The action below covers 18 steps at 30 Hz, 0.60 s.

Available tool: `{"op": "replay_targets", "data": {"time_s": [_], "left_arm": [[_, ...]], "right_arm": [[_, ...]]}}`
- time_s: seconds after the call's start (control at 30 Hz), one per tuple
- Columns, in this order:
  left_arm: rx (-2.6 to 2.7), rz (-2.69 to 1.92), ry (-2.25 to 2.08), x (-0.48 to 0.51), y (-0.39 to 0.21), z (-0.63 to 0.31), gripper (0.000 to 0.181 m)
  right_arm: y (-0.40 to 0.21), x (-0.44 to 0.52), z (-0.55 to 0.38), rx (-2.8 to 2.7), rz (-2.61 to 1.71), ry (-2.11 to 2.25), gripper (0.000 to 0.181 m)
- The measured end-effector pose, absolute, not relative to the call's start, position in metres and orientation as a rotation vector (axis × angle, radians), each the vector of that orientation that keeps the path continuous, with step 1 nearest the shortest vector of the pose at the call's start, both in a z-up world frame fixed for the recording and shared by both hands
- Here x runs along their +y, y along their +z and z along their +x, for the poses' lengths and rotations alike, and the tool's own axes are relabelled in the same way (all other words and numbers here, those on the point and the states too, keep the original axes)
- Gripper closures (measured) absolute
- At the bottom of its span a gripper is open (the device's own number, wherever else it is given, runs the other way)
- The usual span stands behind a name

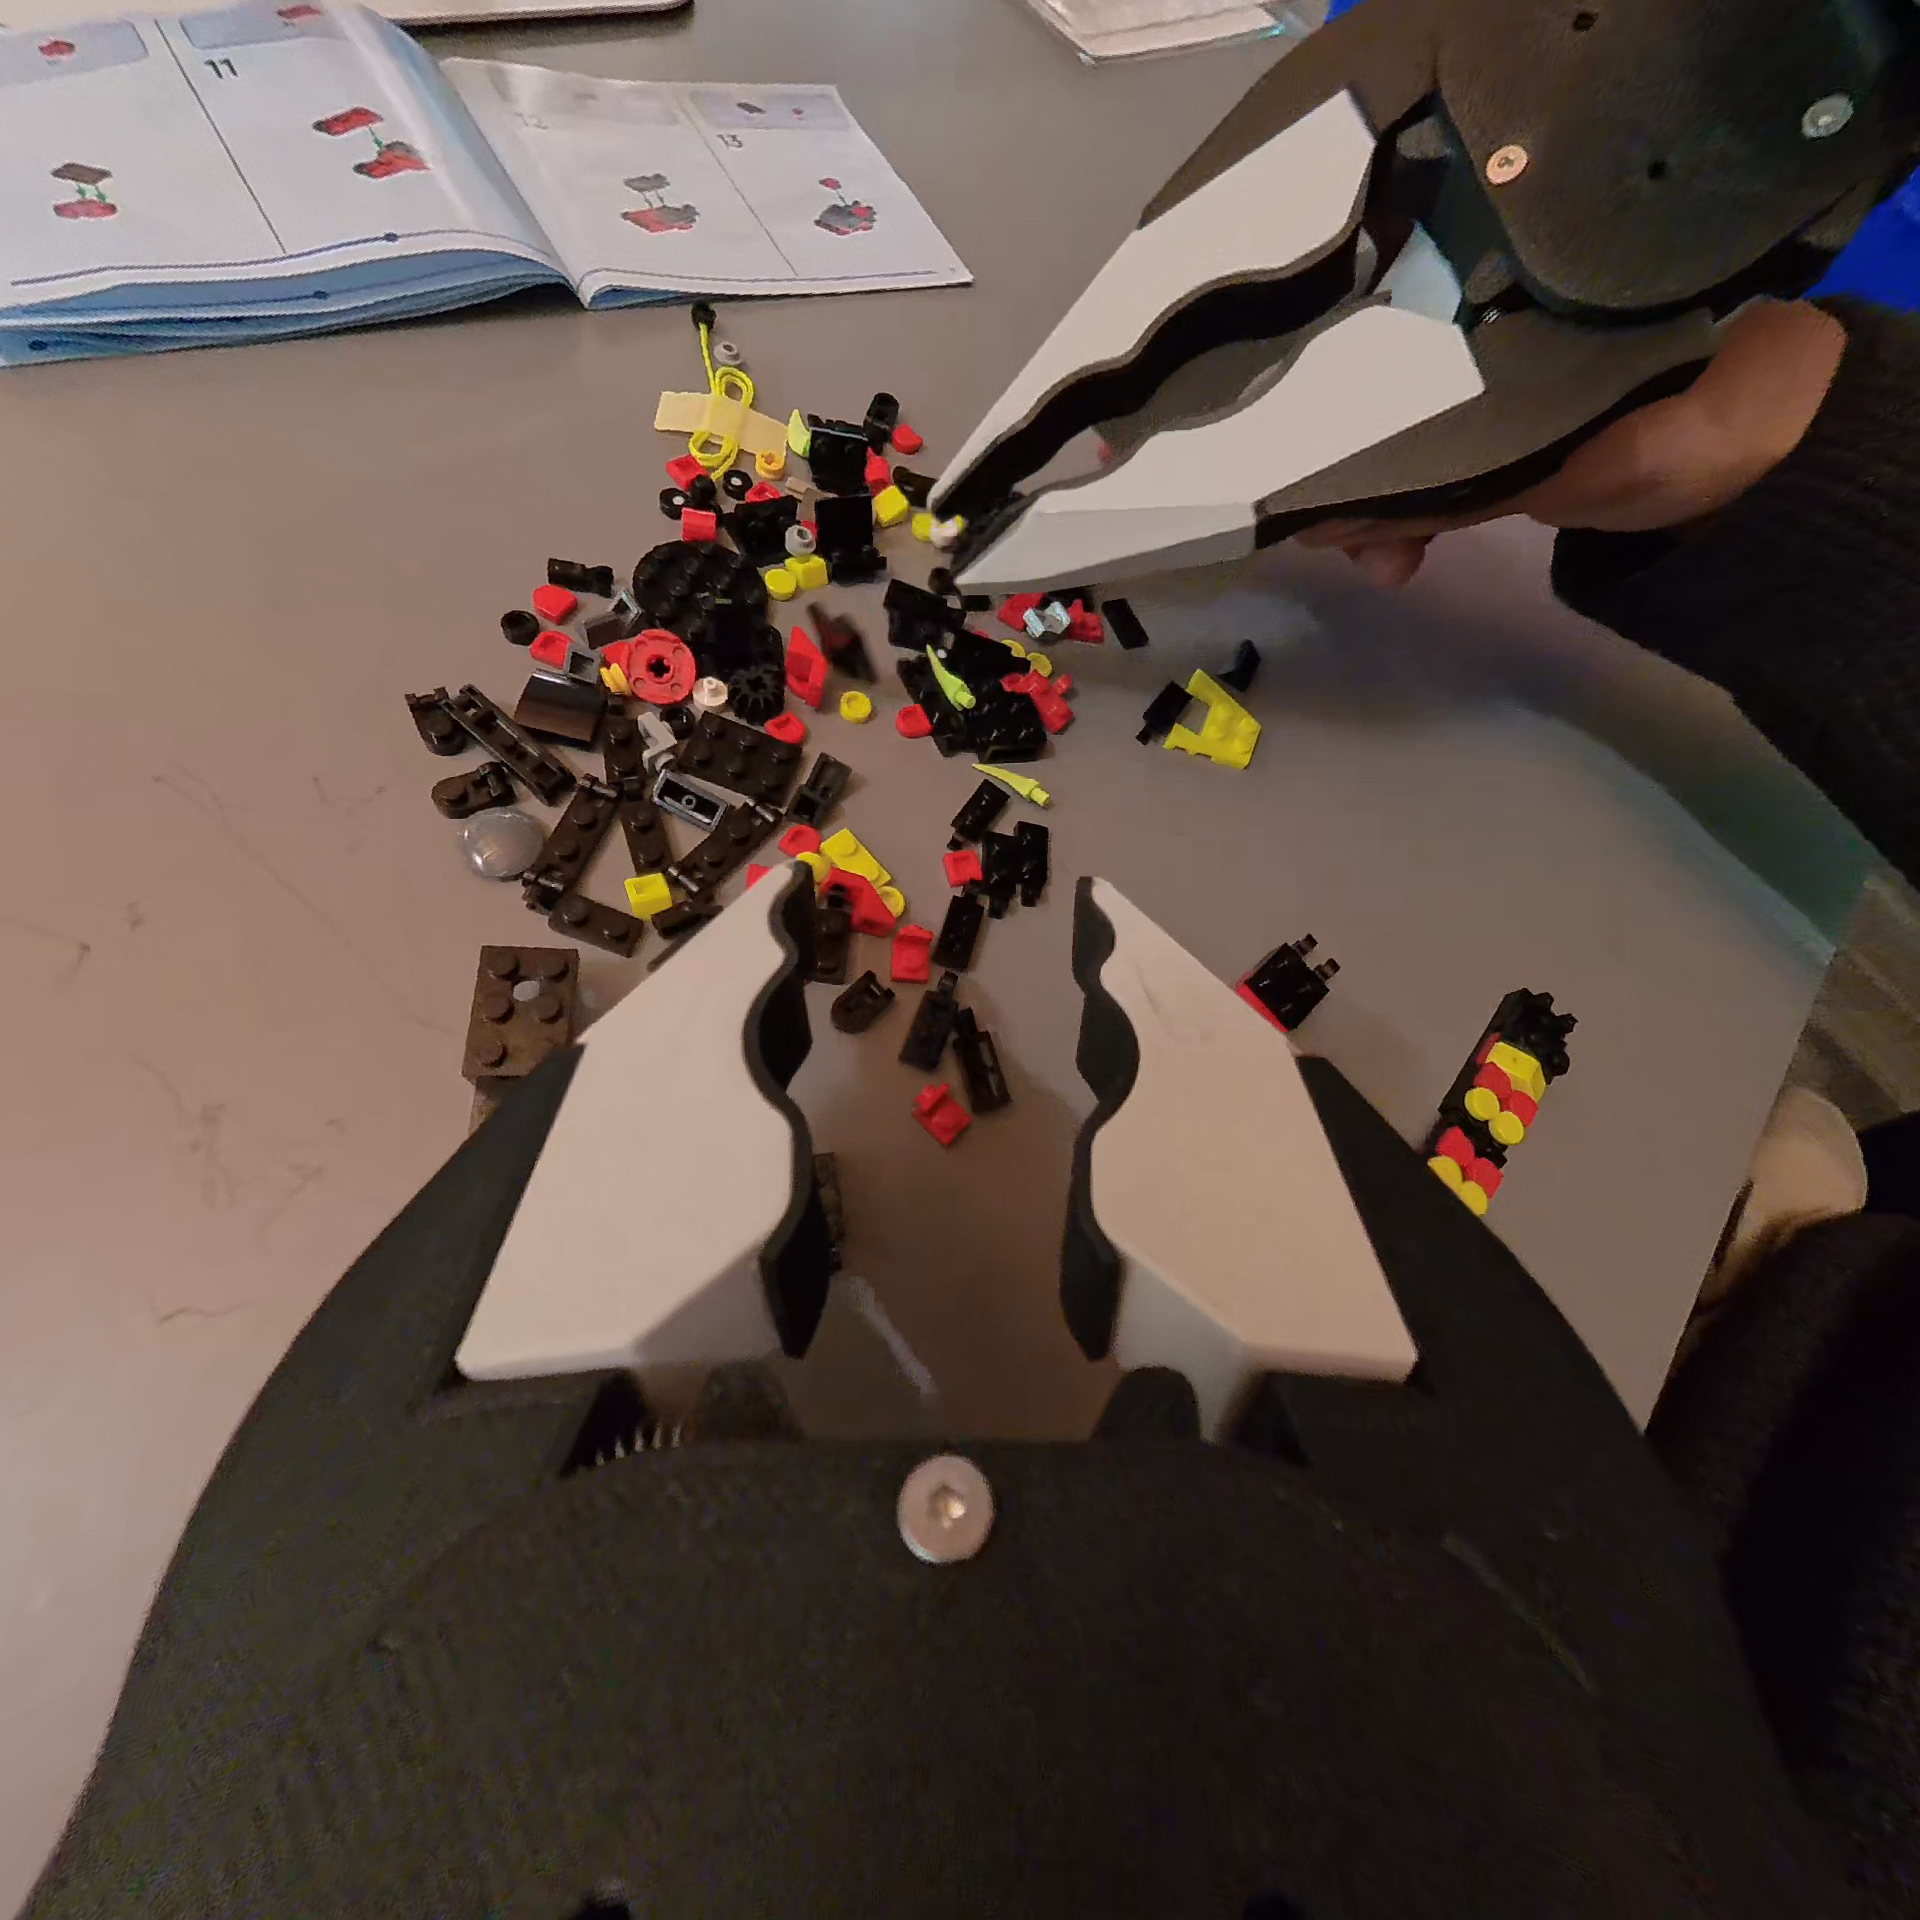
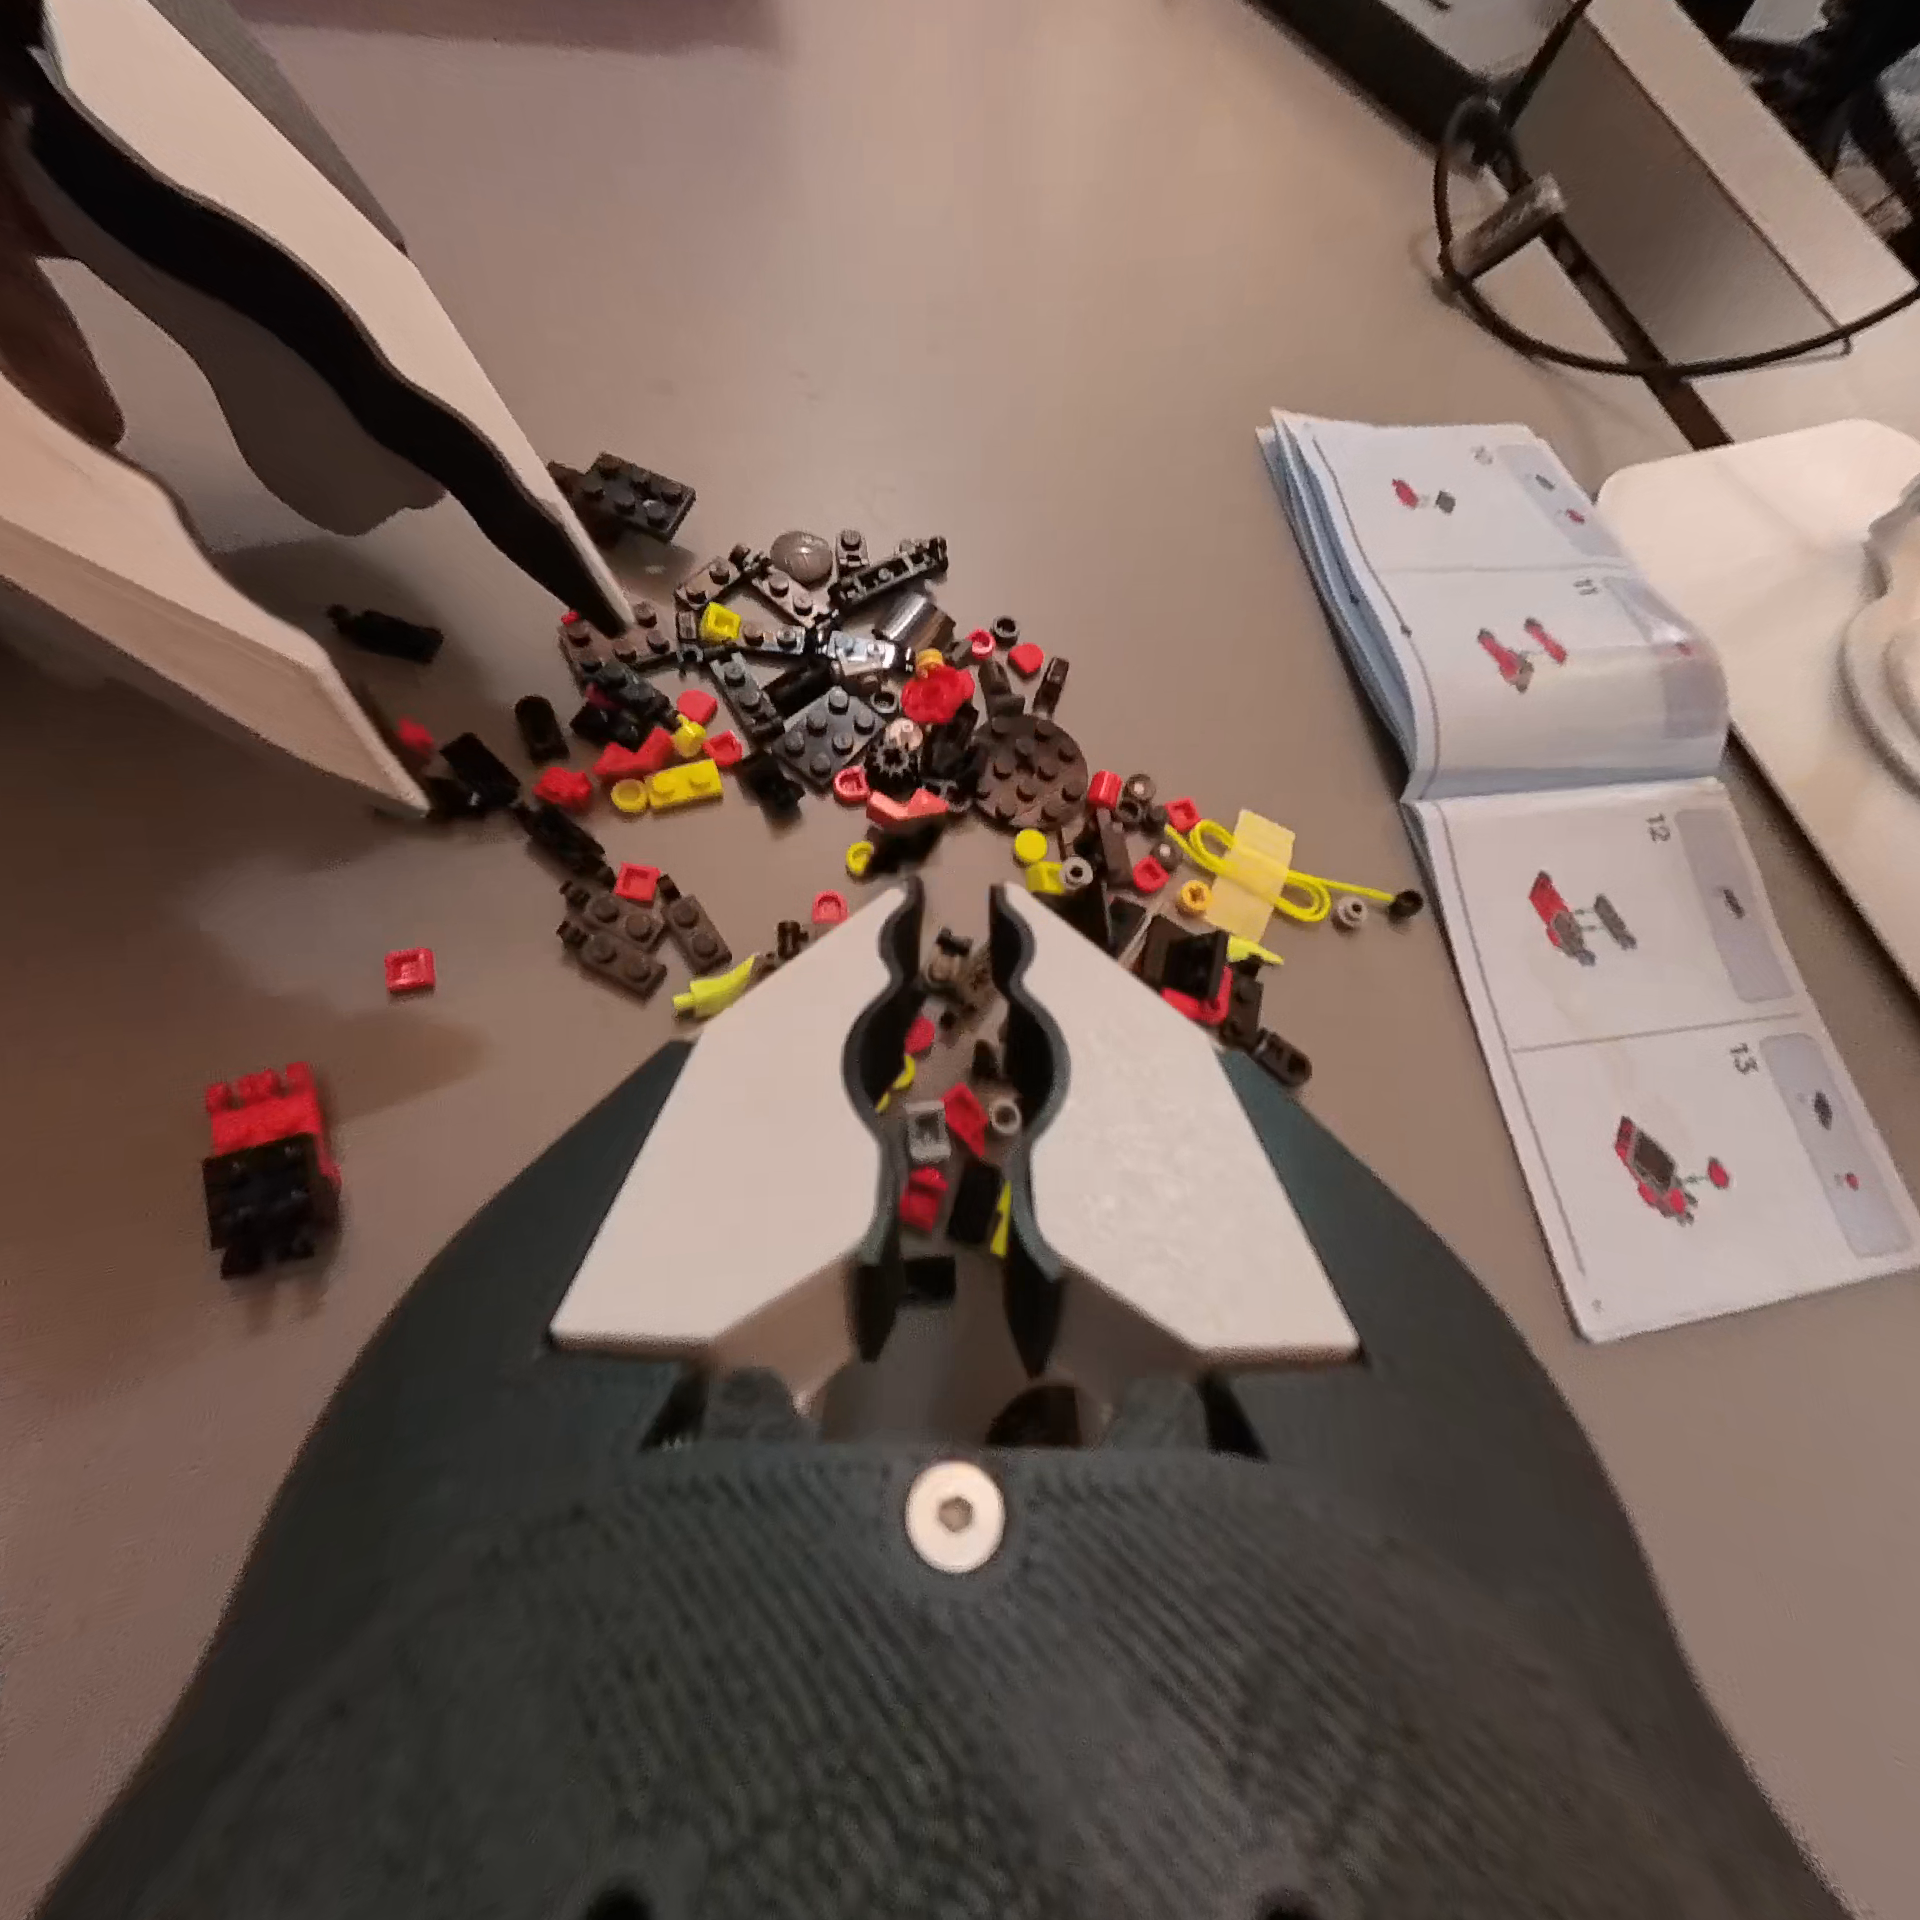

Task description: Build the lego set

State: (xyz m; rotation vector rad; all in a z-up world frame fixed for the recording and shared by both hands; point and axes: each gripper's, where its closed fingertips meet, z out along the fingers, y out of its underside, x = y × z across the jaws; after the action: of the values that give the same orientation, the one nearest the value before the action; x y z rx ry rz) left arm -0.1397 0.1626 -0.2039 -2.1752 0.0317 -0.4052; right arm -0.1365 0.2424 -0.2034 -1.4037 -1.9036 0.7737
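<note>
A pile of loose black, red and yellow lego pieces (image 1: 748,675) lies on the grey table (image 1: 208,1039); it also shows in the right wrist view (image 2: 831,727). My left gripper (image 1: 940,894) is open and empty, low over the pile's near edge. My right gripper (image 1: 948,545) reaches into the pile's far side. Its jaws stand a narrow gap apart around a small pale piece (image 1: 948,532), and I cannot tell whether they touch it. In its own view the right gripper (image 2: 956,899) shows several small pieces through the gap. A long black, red and yellow sub-assembly (image 1: 1496,1101) lies at the right.
The open instruction booklet (image 1: 312,187) lies beyond the pile, also seen in the right wrist view (image 2: 1558,831). A small red and black sub-assembly (image 2: 270,1164) stands apart. A white tray (image 2: 1766,582) and a black cable (image 2: 1558,322) lie past the booklet. The table edge (image 1: 1818,935) runs at the right. One gripper's finger ends stand about 9 cm off the other's.
</note>
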Motion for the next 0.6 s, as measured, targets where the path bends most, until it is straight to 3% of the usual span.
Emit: {"op": "replay_targets", "data": {"time_s": [0.03, 0.4, 0.6], "left_arm": [[0.048, -2.174, -0.396, 0.162, -0.203, -0.139, 0.136], [0.213, -2.161, -0.19, 0.196, -0.196, -0.143, 0.152], [0.42, -2.302, -0.166, 0.227, -0.22, -0.139, 0.153]], "right_arm": [[-0.2, 0.242, -0.133, -1.893, -1.409, 0.772, 0.168], [-0.185, 0.199, -0.078, -1.746, -1.48, 0.844, 0.167], [-0.174, 0.196, -0.063, -1.619, -1.553, 0.944, 0.167]]}}
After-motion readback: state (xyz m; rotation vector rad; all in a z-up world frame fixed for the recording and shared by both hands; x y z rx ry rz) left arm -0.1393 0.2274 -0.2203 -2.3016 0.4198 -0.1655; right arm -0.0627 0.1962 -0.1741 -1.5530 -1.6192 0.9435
